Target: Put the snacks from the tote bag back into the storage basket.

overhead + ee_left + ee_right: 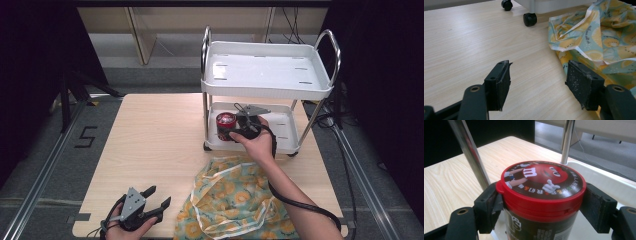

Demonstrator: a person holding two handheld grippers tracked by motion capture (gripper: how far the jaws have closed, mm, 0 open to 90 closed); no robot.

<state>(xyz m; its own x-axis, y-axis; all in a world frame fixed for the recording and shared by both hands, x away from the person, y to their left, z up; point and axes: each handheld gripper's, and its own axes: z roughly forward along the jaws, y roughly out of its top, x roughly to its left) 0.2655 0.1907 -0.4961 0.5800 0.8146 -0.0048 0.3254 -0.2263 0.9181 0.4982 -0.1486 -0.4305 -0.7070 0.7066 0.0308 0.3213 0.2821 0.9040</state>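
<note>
While your right gripper [239, 131] reaches into the lower shelf [287, 131] of the white cart [267, 67], its jaws are clamped on the candy jar [225, 126], one pad on each side just under the red lid [541, 185]. In the right gripper view the jar sits squarely between the two black jaws, upright, lid face up with the printed cartoon character on it, dark label below. Both pads touch the jar wall; no gap visible on either side. Whether the jar's base rests on the shelf or is lifted, cannot tell. Chrome cart posts [471, 155] stand just behind the jar, wooden table [454, 177] beyond them.

Jar position in the high view: left part of the lower shelf, near the front left post, under the top tray, which is bare. Your right hand [257, 142] wraps the gripper body, cable trailing back along the forearm.

Your left gripper [154, 201] sits at the near left corner of the table [150, 135], jaws spread wide, nothing between them. Left gripper view: bare wood between the pads, the floral cloth [599, 37] just beside the right-hand jaw, cart casters [529, 19] farther off. The cloth lies crumpled at the table's near edge, between the two grippers, just in front of the cart.
</note>
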